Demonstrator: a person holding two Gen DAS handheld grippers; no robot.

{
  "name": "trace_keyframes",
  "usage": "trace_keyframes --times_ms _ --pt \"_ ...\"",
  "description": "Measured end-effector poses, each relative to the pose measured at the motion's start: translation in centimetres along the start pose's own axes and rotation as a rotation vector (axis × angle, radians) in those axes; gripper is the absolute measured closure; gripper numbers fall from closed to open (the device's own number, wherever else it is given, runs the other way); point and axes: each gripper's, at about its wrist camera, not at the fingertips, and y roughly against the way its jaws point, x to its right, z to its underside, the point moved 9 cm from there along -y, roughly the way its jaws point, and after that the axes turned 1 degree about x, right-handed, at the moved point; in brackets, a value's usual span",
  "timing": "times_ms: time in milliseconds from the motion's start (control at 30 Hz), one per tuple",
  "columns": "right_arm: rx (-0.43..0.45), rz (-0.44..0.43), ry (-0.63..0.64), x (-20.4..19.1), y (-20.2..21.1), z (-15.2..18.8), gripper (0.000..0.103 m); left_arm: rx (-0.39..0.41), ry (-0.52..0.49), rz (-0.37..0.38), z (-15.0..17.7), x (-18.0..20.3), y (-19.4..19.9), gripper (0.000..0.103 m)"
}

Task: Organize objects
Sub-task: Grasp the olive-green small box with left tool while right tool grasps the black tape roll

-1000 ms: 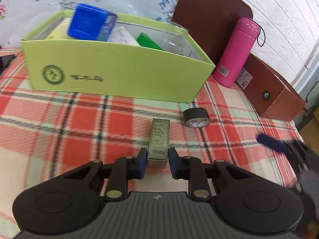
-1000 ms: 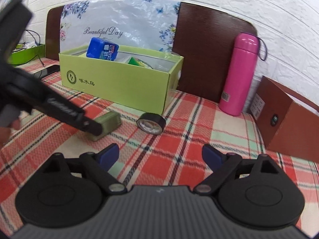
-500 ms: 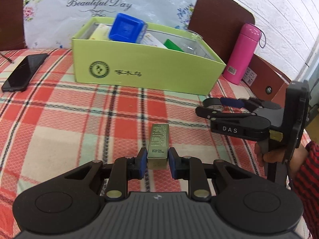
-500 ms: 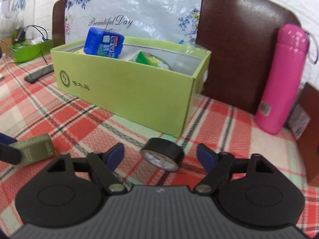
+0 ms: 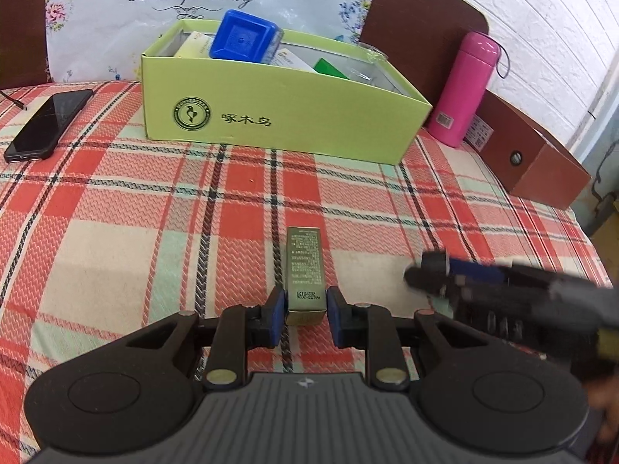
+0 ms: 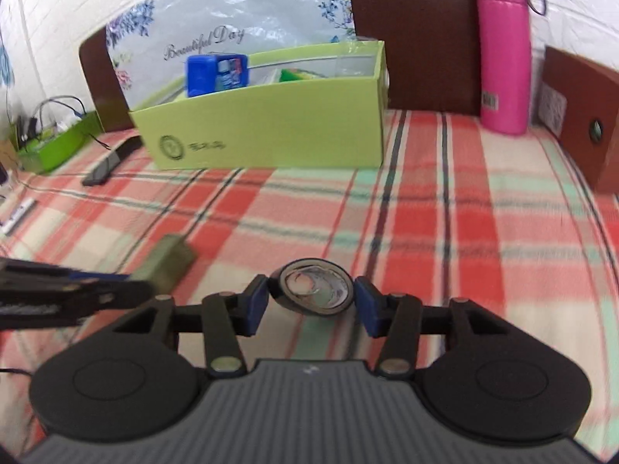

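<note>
The white bag (image 5: 185,19) behind the green box (image 5: 278,116) reads "Beautiful Day" in script. The box front carries a round bird emblem and the characters "啄木鸟". The small carton (image 5: 305,266) bears fine print, too small to read.

My two wrist cameras look low and close, tilted down, toward 12 o'clock — both share the green box (image 5: 278,116) (image 6: 271,131).

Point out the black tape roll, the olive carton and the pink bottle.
black tape roll (image 6: 311,285): right wrist view, on its hollow centre face.
olive carton (image 5: 305,266): left wrist view, on its printed top face.
pink bottle (image 5: 462,89): left wrist view, on its body.
</note>
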Motion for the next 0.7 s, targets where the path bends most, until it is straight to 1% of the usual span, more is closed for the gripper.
trace_keyframes --times_ms 33,100,167,233,300,433,600,700 --pt "-0.002 -0.012 -0.005 -0.4 0.4 0.7 0.054 0.004 -0.003 0.001 0.0 0.1 0.0 0.078" --pt "-0.001 -0.012 0.028 -1.1 1.1 1.8 0.045 0.004 -0.009 0.004 0.0 0.3 0.0 0.078" --pt "0.000 0.011 0.070 -1.6 1.7 2.4 0.040 0.004 -0.007 0.008 -0.2 0.4 -0.1 0.072" --pt "0.005 0.025 0.093 -1.8 1.8 2.4 0.040 0.008 0.002 0.006 -0.4 0.6 -0.3 0.060" --pt "0.002 0.031 0.091 -1.9 1.6 2.5 0.040 0.017 0.001 0.002 -0.7 0.8 -0.6 0.055" --pt "0.010 0.043 0.101 -2.0 1.6 2.5 0.040 0.010 -0.026 0.014 -0.9 1.4 -0.9 0.057" --pt "0.011 0.055 0.111 -1.8 1.3 2.3 0.040 0.008 -0.018 0.008 -1.2 1.2 -1.3 0.057" --pt "0.012 0.045 0.129 -2.1 1.2 2.2 0.041 0.002 -0.019 0.009 -1.1 1.0 -1.5 0.058"
